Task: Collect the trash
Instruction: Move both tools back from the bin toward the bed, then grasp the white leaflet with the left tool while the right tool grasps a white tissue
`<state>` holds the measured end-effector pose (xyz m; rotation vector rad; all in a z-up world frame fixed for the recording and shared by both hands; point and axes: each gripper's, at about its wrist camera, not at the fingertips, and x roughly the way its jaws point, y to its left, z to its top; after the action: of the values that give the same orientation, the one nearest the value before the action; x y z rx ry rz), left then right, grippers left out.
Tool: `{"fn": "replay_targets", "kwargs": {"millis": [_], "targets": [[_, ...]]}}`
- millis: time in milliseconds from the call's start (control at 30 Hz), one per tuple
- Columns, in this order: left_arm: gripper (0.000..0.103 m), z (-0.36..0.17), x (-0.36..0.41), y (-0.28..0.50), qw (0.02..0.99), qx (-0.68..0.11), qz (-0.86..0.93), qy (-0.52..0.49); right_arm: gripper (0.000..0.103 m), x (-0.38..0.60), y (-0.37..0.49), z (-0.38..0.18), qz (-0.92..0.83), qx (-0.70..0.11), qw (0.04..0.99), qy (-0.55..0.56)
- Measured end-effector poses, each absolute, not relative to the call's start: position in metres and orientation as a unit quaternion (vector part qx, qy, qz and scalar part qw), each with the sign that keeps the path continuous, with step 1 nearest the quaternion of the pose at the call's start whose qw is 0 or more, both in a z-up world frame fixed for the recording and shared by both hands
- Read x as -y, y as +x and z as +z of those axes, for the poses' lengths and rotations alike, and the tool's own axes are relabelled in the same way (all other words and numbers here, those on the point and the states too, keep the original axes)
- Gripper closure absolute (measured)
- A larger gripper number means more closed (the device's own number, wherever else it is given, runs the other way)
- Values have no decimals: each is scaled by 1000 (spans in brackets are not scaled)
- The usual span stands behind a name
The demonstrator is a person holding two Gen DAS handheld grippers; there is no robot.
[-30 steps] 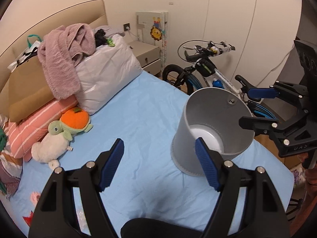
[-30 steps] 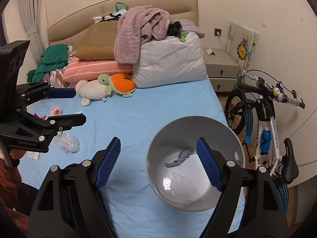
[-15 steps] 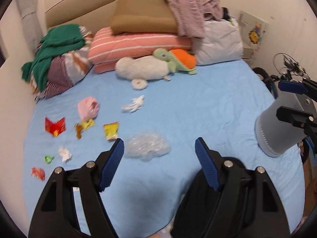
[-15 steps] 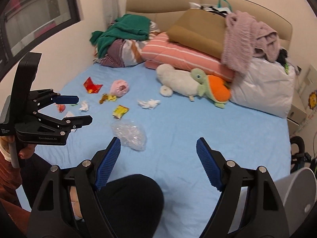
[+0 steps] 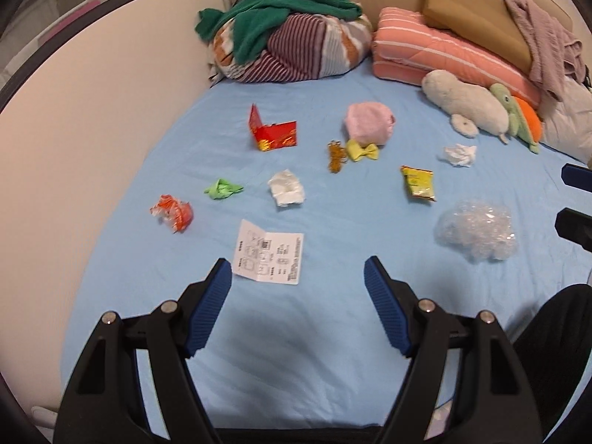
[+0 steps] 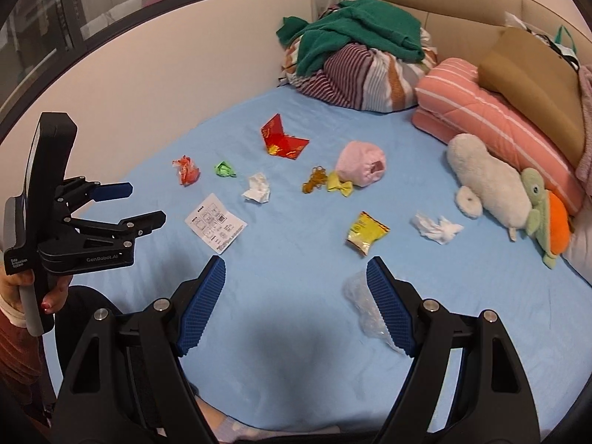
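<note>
Both claws stood apart and empty: the left gripper (image 5: 298, 288) hung over the blue bed sheet (image 5: 333, 362) just short of a flat white printed leaflet (image 5: 269, 256), and the right gripper (image 6: 296, 288) had a crumpled clear plastic bag (image 6: 364, 309) at its three o'clock. The leaflet looked light and limp, so an edge pinch seemed best. The bag would likely crush easily and slip; its bunched middle offered the surest hold.
</note>
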<state>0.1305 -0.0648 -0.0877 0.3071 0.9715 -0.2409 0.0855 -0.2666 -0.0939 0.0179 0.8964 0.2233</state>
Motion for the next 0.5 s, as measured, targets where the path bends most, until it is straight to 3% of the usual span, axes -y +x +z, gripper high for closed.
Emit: {"fn": "replay_targets", "kwargs": {"millis": [500], "targets": [[29,-175,-14,212,843,-521,-54,122,27,178,234,-180,143,-461,875,-42]]}}
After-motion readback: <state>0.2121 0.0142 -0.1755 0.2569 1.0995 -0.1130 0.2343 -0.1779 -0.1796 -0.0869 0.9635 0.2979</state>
